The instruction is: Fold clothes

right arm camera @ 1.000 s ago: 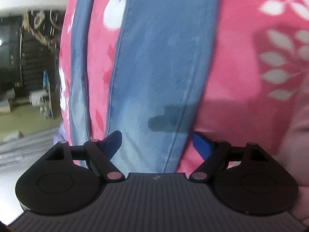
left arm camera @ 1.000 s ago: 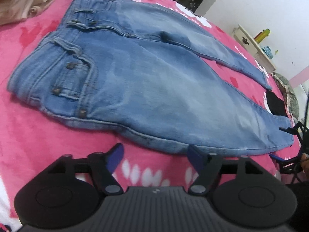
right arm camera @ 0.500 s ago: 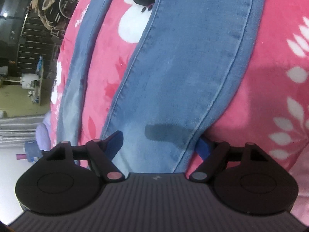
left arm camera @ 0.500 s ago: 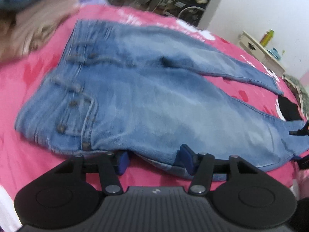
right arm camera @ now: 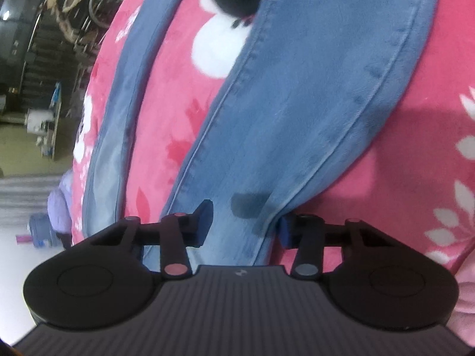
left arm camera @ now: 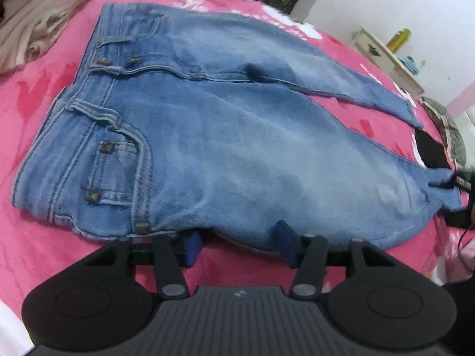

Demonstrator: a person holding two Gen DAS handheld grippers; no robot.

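Blanket [left arm camera: 35, 252]: pink, bears all. Jeans [left arm camera: 237, 148] flat on it, legs splayed apart. Left claw [left arm camera: 237, 244] at the near hip edge, right claw [right arm camera: 246, 225] astride one leg's end; both wide, nothing pinched, likely placed to lift that side over.

Black ribbed left gripper [left arm camera: 237, 241] and right gripper [right arm camera: 245, 222], each with 2 blue pads

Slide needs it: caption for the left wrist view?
Open left gripper at the near edge of jeans spread on a pink blanket.
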